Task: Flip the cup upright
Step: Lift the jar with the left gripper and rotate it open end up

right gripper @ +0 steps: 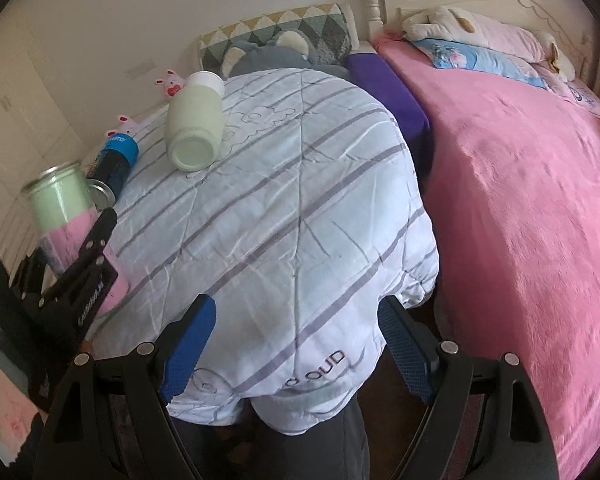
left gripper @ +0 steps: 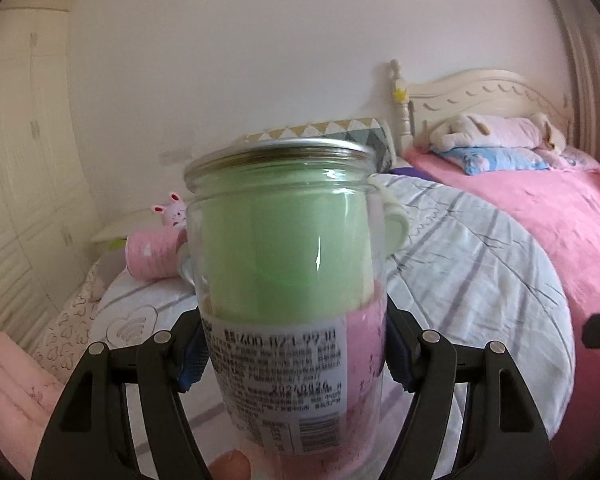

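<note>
The left tongs (left gripper: 292, 364) squeeze the glass cup (left gripper: 288, 264), lifted and nearly upright. It must be set on the quilt (right gripper: 284, 208). The right tongs (right gripper: 296, 344) gape wide, empty.

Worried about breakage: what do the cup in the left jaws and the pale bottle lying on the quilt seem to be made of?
The cup: apparently clear glass, glossy, given the see-through wall, bright glints and thick rim; a paper label is stuck on. The pale bottle: matte, opaque, pale green; it could be plastic or coated metal, and the look leaves that open.
</note>
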Demonstrator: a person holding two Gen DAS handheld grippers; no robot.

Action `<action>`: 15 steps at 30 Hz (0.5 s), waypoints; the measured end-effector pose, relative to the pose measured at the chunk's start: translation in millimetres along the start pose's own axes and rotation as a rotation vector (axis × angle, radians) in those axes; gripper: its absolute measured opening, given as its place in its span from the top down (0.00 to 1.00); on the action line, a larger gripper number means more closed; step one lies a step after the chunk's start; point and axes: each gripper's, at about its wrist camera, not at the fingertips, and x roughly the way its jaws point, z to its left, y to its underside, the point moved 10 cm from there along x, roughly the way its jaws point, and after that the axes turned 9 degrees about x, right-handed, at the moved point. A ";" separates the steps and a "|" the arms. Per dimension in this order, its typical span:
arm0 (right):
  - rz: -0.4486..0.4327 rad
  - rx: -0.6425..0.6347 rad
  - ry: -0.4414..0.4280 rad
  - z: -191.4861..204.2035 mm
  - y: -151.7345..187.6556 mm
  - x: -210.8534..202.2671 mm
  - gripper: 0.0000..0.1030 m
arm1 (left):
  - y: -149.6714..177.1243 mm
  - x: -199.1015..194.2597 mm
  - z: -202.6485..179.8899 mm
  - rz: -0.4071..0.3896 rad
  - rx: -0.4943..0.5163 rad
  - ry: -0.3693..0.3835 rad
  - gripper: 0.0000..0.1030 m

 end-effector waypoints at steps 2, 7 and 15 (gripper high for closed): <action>-0.003 -0.011 0.006 5.7 2.8 -1.0 0.18 | 4.1 -1.1 -0.3 0.007 0.003 0.010 0.29; -0.010 -0.042 0.003 21.7 9.6 -6.1 0.18 | 8.1 -12.5 2.2 0.009 0.026 -0.001 0.11; -0.034 -0.051 -0.013 33.2 12.8 -18.6 0.18 | 6.2 -21.8 -3.3 0.029 0.066 0.029 0.00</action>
